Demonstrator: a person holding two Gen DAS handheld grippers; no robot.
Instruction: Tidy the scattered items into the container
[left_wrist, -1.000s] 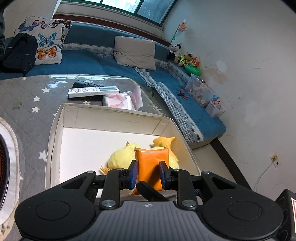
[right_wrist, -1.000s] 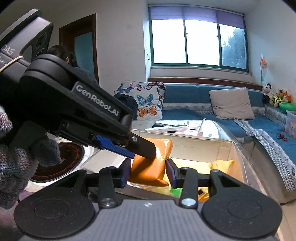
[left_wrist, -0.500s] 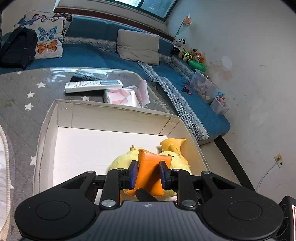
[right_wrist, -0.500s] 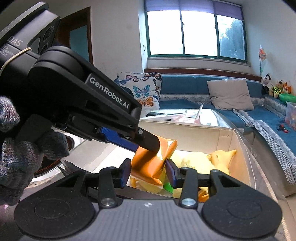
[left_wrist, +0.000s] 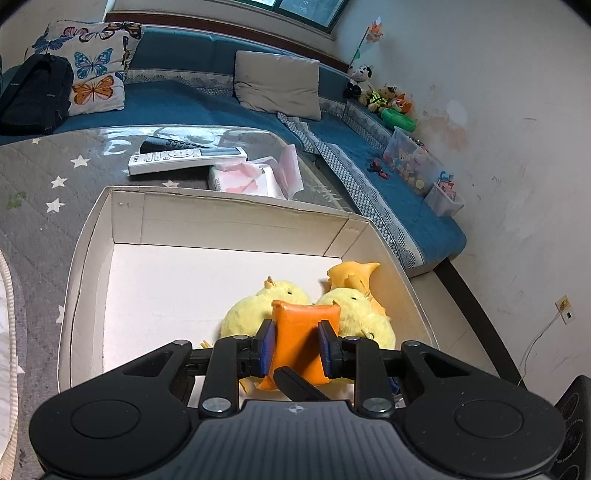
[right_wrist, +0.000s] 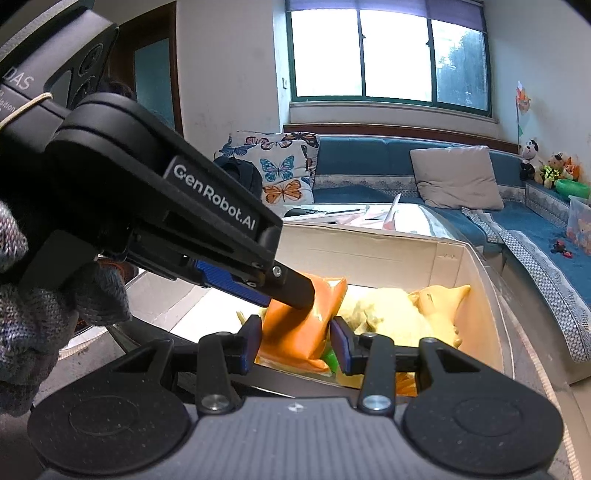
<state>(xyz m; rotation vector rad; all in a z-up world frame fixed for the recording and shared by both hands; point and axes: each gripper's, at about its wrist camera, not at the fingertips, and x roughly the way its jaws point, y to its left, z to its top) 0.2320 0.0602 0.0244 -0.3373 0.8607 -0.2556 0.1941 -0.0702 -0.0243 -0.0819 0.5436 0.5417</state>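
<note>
A star-patterned grey table (left_wrist: 40, 177) stood before a blue sofa (left_wrist: 192, 107), bearing a white remote (left_wrist: 186, 158) and the cardboard box (left_wrist: 236, 216). Both the left gripper (left_wrist: 295, 347) and right gripper (right_wrist: 297, 341) clenched the orange packet (left_wrist: 299, 338) over yellow plush chicks (left_wrist: 258, 306) inside the box; the packet's lower edge was hidden.

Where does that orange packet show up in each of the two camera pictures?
Left wrist view: the orange packet sits low in the middle, pinched between the left gripper fingers, above the yellow chick toys in the cardboard box.
Right wrist view: the packet is at lower centre, between the right gripper fingers, with the other gripper reaching in from the left.
Shared landmark: the butterfly pillow on the blue sofa.
</note>
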